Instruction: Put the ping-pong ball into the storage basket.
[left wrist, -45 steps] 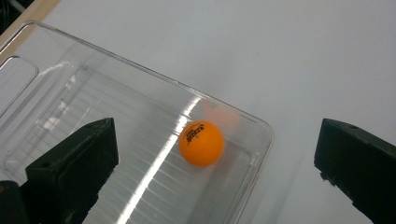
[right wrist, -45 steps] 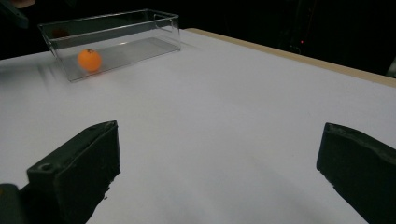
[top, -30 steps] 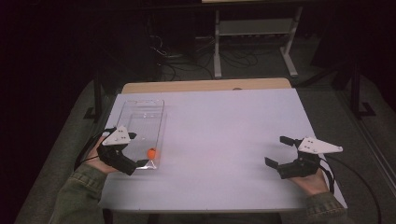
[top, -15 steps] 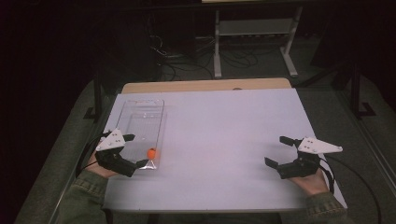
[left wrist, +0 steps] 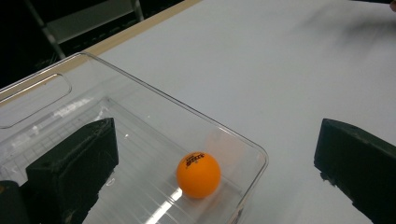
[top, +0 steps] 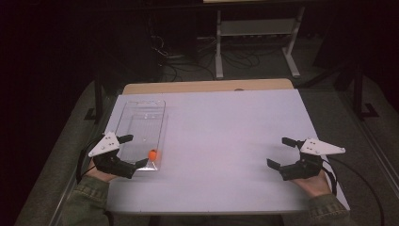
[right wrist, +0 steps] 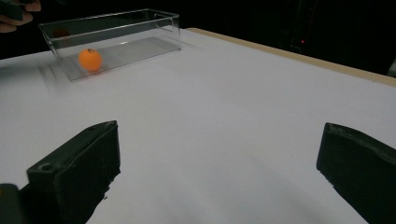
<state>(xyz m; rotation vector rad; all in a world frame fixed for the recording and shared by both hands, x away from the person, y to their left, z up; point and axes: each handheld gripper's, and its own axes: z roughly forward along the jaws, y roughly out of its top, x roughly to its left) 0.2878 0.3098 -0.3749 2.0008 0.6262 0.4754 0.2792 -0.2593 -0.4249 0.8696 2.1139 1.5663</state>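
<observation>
Risk: since my L gripper (top: 130, 157) jaws gape astride the bin (left wrist: 140, 121) wall, I could tip it, ball (left wrist: 198, 174) rolls.
R gripper (top: 284, 156): jaws wide open, idle.

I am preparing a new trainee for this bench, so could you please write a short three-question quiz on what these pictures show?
1. True or false: the orange ball lies inside the clear bin.
2. Which gripper is nearer the bin: A) left gripper or B) right gripper?
3. Fill in: the jaws of both grippers stand ____.

Key
1. True; it rests on the bin's floor at the end nearest the person.
2. A; its jaws straddle the bin's near corner, while the right one rests far off on the white table.
3. Open, holding nothing.
</observation>
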